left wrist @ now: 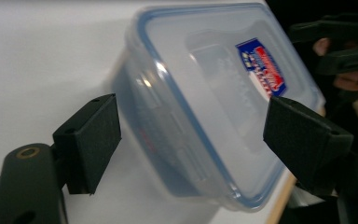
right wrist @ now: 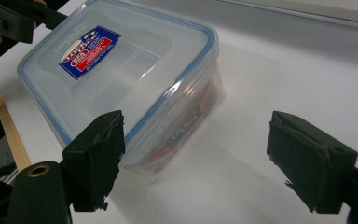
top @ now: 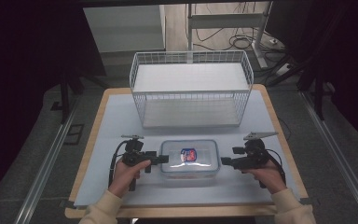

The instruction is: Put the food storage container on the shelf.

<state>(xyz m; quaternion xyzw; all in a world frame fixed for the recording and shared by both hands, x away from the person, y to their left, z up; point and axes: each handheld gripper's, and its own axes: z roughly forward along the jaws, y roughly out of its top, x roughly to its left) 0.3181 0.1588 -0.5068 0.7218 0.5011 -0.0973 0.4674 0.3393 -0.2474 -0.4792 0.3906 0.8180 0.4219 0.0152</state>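
Observation:
A clear plastic food box (top: 189,157) with a blue-sealed lid and a red and blue label lies at the front middle of the table. My left gripper (top: 164,158) is at the box's left end. In the left gripper view the jaws of the left gripper (left wrist: 196,140) stand wide, with that end of the box (left wrist: 205,84) between them. My right gripper (top: 223,161) is at the box's right end. In the right gripper view the right gripper (right wrist: 200,154) is open. A corner of the box (right wrist: 121,70) lies beside its left pad (right wrist: 98,154), and bare mat lies between the jaws.
A white wire basket (top: 191,105) with a white floor stands behind the box, at the far half of the table. A white mat (top: 121,116) covers the wooden tabletop. The floor, cables and a table frame lie beyond the table.

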